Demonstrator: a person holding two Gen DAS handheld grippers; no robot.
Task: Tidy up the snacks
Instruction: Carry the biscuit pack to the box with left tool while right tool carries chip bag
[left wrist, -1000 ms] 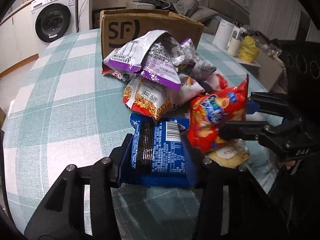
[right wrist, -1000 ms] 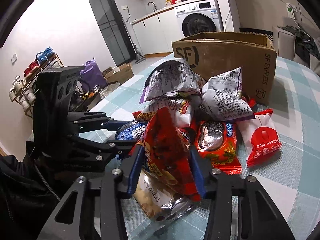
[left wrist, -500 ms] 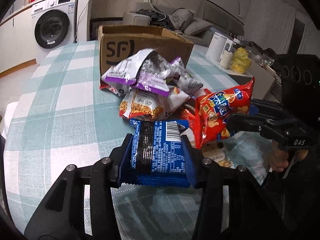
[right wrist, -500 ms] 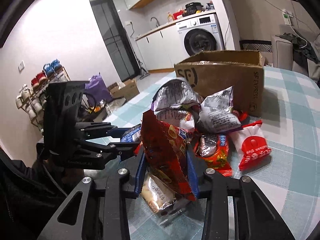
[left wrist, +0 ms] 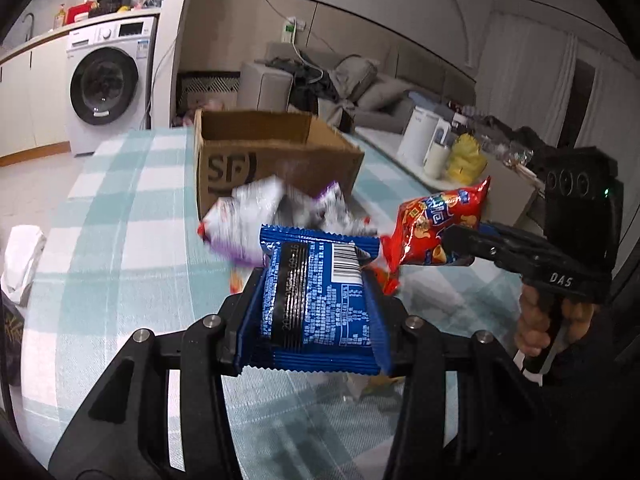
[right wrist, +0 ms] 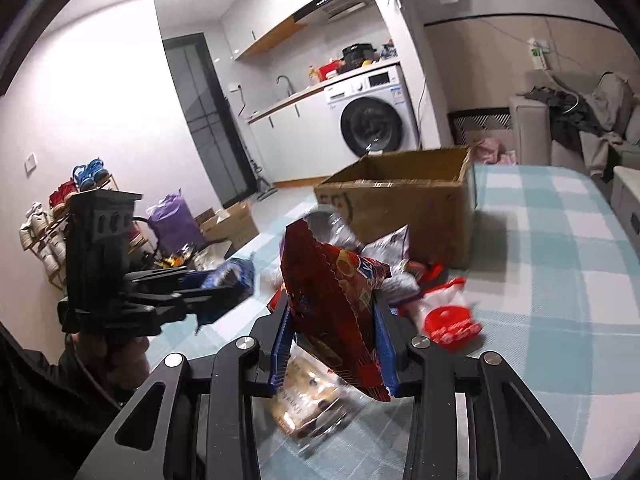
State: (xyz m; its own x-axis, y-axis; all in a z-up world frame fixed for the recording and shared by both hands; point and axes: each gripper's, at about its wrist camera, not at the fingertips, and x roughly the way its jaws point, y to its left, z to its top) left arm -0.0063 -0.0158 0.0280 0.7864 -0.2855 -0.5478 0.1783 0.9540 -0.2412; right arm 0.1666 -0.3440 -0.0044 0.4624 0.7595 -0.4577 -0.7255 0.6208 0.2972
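My left gripper (left wrist: pixel 312 312) is shut on a blue snack packet (left wrist: pixel 316 300) and holds it well above the table. My right gripper (right wrist: pixel 334 340) is shut on a red chip bag (right wrist: pixel 336 300), also lifted; that bag shows in the left wrist view (left wrist: pixel 436 228) to the right of the blue packet. An open brown cardboard box (left wrist: pixel 272 156) marked SF stands behind the snack pile (left wrist: pixel 280 216). It also shows in the right wrist view (right wrist: pixel 404 200).
Loose snacks lie on the teal checked tablecloth (left wrist: pixel 120 240): silver and purple bags, a red packet (right wrist: pixel 448 320) and a pale packet (right wrist: pixel 308 404) under the right gripper. A washing machine (left wrist: pixel 108 88) and a sofa (left wrist: pixel 360 92) stand beyond the table.
Both grippers have risen from the pile with their packets. The box's open top has come into view and the pile lies farther below.
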